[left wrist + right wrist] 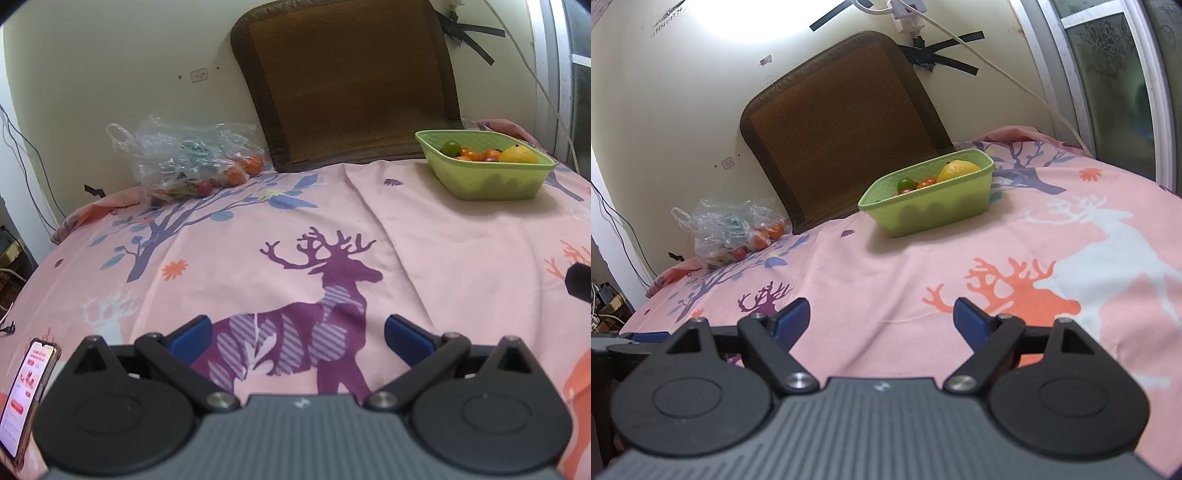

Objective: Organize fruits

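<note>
A green plastic basket (pixel 491 181) (pixel 934 210) sits far right on the pink bed sheet, holding a yellow fruit (pixel 519 154) (pixel 956 170), a green fruit (pixel 451 148) (pixel 906 183) and small orange ones. A clear plastic bag (pixel 177 158) (pixel 727 229) with orange and red fruits lies at the far left by the wall. My left gripper (pixel 297 334) hovers open over the purple deer print, holding nothing. My right gripper (pixel 882 317) is open and empty too, well short of the basket.
A brown woven cushion (pixel 351 81) (pixel 842 129) leans on the wall behind bag and basket. A lit phone (pixel 26 391) lies at the sheet's near left edge. A white cable (pixel 1015 77) runs down the wall beside a window frame (pixel 1126 92).
</note>
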### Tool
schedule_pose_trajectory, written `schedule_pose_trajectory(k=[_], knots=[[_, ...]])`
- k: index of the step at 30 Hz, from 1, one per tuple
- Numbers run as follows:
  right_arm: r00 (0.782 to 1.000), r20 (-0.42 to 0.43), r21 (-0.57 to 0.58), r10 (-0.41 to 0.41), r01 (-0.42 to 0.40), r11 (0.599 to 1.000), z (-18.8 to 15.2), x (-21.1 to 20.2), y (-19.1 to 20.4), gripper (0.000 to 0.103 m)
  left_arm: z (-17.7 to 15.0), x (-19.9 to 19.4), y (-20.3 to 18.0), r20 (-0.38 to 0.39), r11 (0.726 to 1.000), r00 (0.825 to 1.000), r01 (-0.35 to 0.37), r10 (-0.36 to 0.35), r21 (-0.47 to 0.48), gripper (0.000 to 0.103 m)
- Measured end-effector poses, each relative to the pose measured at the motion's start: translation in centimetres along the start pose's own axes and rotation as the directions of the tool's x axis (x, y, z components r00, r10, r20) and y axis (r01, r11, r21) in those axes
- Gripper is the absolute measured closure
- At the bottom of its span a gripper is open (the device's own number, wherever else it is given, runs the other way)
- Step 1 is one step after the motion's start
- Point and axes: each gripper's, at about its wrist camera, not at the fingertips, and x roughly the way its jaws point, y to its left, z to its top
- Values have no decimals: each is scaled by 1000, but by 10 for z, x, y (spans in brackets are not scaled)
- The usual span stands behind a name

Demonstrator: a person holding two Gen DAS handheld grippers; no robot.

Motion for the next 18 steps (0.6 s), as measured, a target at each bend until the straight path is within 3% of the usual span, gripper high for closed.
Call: schedule_pose_trajectory(k=[18], knots=[[1000, -5, -20, 3, -3, 1000, 1, 1, 3, 17, 1, -2, 5, 14, 1000, 1000, 10, -10, -13, 0]])
